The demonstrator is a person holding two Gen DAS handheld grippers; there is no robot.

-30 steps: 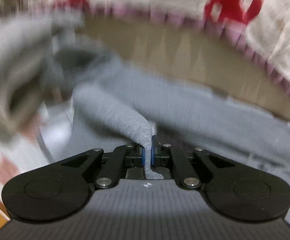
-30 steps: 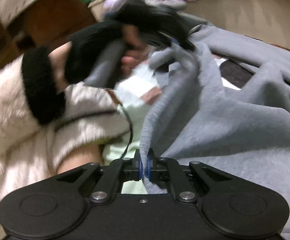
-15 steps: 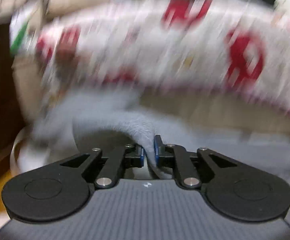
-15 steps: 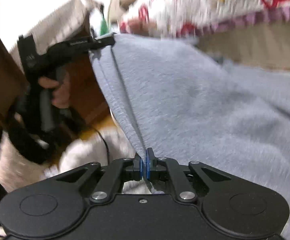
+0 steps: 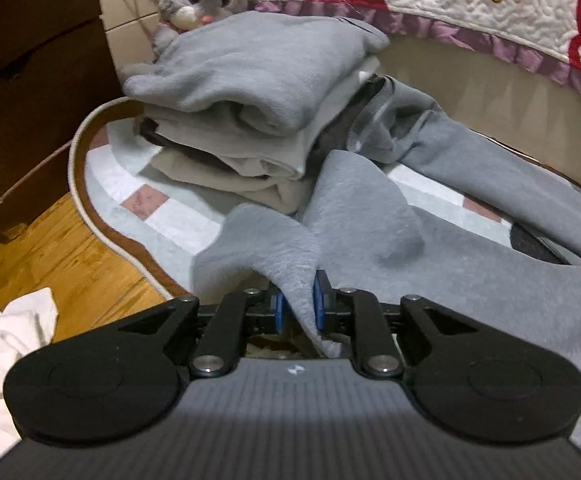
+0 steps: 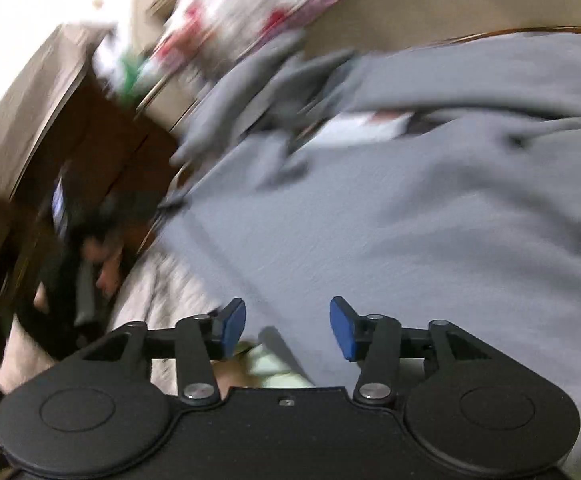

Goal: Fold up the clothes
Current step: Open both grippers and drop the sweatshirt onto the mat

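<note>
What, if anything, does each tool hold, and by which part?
The left tool pinches a raised fold at the edge of the grey garment. The right tool holds nothing: its jaws stand open over the cloth.

Folded stack (image 5: 250, 92) behind spread garment (image 5: 430, 264)

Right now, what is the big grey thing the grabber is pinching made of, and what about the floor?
The large grey garment looks like soft fleece or sweatshirt knit: matte, slightly fuzzy, bending in rounded folds where the left gripper has its jaws around an edge of it. The orange-brown floor looks like wood, perhaps varnished: it shows streaky grain and a faint sheen.
</note>
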